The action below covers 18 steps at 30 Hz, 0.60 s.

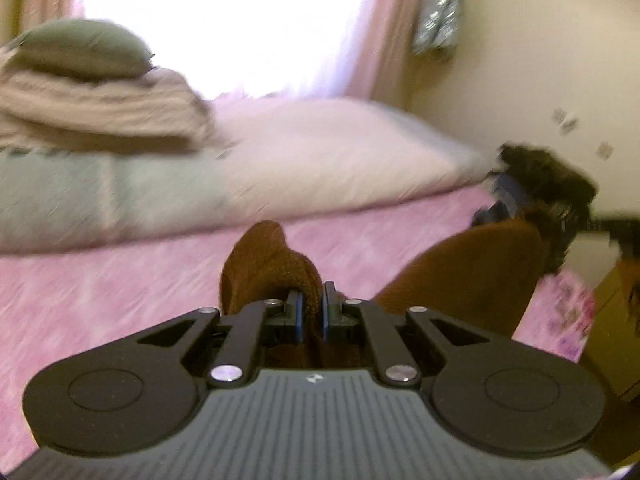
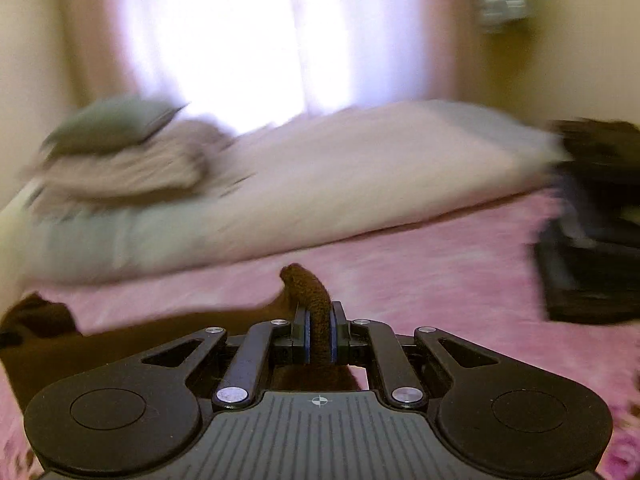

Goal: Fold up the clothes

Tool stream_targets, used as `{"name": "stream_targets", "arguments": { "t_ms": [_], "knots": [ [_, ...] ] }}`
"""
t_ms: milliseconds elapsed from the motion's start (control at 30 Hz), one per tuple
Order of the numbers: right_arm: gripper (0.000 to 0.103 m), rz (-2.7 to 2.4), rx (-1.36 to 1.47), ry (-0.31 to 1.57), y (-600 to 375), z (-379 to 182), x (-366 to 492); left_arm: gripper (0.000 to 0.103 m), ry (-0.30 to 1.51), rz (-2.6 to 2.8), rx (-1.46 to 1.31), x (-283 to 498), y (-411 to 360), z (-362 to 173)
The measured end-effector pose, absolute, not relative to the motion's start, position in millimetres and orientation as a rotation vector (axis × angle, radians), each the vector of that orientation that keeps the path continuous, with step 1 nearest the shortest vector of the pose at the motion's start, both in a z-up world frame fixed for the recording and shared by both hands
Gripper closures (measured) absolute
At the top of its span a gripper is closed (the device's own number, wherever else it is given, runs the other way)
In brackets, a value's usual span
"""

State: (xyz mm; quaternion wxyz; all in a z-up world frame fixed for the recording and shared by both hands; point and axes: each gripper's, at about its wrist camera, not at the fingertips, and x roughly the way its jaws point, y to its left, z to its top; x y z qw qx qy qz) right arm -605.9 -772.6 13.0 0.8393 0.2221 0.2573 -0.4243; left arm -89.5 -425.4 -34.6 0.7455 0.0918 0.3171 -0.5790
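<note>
Brown knit garment, ribbed and bunched at frame centre, is pinched by left gripper and right gripper above fuzzy pink bedspread.

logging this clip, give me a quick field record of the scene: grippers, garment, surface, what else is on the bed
left gripper: shut on brown knit garment
right gripper: shut on the same garment, a narrow fold between its fingers
garment state: held at two spots, the rest trailing over the pink bedspread
behind: long pale pillow, folded beige blanket on it, grey cushion on top
right of bed: dark items, too blurred to name
image quality: motion blur
</note>
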Motion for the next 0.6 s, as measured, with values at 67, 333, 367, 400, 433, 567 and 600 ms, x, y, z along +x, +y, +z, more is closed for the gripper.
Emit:
{"name": "stream_targets", "arguments": {
  "t_ms": [67,333,367,400,433,567,600],
  "knots": [
    [0.096,-0.961,0.521,0.525,-762.2,6.8,-621.8,0.097,0.685,-1.289,0.214,-99.6,-421.6,-29.7],
    [0.096,-0.986,0.741,0.572,-658.0,-42.3,-613.6,0.097,0.647,-1.376,0.265,-139.7,-406.7,-10.1],
    [0.096,-0.977,0.775,0.575,-642.9,-47.3,-611.2,0.097,0.642,-1.387,0.271,-144.7,-404.8,-7.7],
    [0.096,-0.963,0.798,0.582,-633.4,-51.5,-608.3,0.097,0.637,-1.398,0.278,-149.8,-402.9,-5.2],
    [0.096,-0.947,0.817,0.590,-625.4,-55.4,-605.4,0.097,0.632,-1.408,0.284,-154.8,-401.1,-2.8],
    [0.096,-0.873,0.901,0.602,-611.8,-67.8,-611.0,0.097,0.560,-1.444,0.314,-160.4,-410.2,40.3],
    [0.096,-0.859,0.916,0.605,-615.0,-72.2,-613.1,0.097,0.551,-1.456,0.317,-164.2,-419.8,50.5]
  ]
}}
